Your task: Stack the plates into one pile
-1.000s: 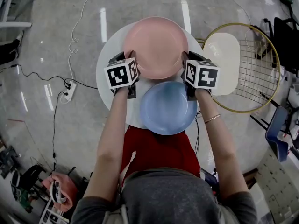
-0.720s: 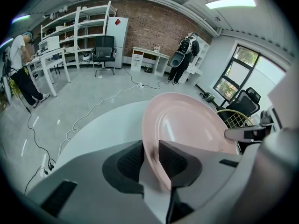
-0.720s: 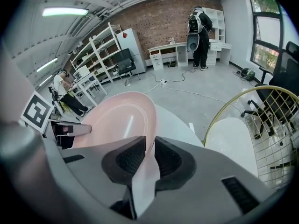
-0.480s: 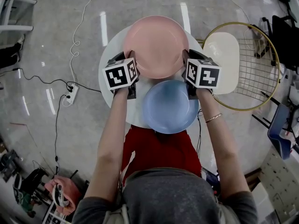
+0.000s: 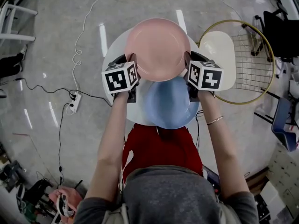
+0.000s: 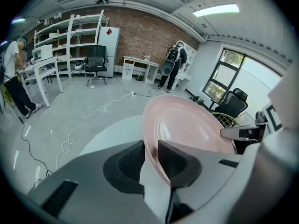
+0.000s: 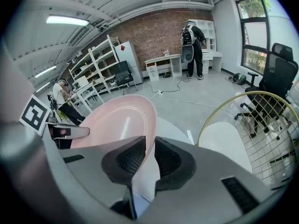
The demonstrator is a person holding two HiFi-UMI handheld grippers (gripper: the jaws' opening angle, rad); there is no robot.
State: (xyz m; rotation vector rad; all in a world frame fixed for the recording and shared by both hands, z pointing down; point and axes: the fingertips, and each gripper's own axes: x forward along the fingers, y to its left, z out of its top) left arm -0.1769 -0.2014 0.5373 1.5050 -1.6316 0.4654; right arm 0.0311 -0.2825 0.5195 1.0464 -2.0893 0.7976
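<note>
Over round white table (image 5: 113,52), a smooth, glossy pink plate (image 5: 158,48).

A polished grey floor (image 5: 46,31) runs to a brick wall (image 6: 145,34) lined with white shelving (image 6: 70,31), white desks and a black office chair (image 6: 96,62). Strip lights (image 6: 219,9) glow overhead beside a tall window (image 6: 229,73). A gold wire chair (image 5: 224,55) stands nearby.

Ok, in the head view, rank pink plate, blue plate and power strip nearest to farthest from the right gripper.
1. Pink plate, in the right gripper.
2. Blue plate, close by, lower left.
3. Power strip, far to the left.
</note>
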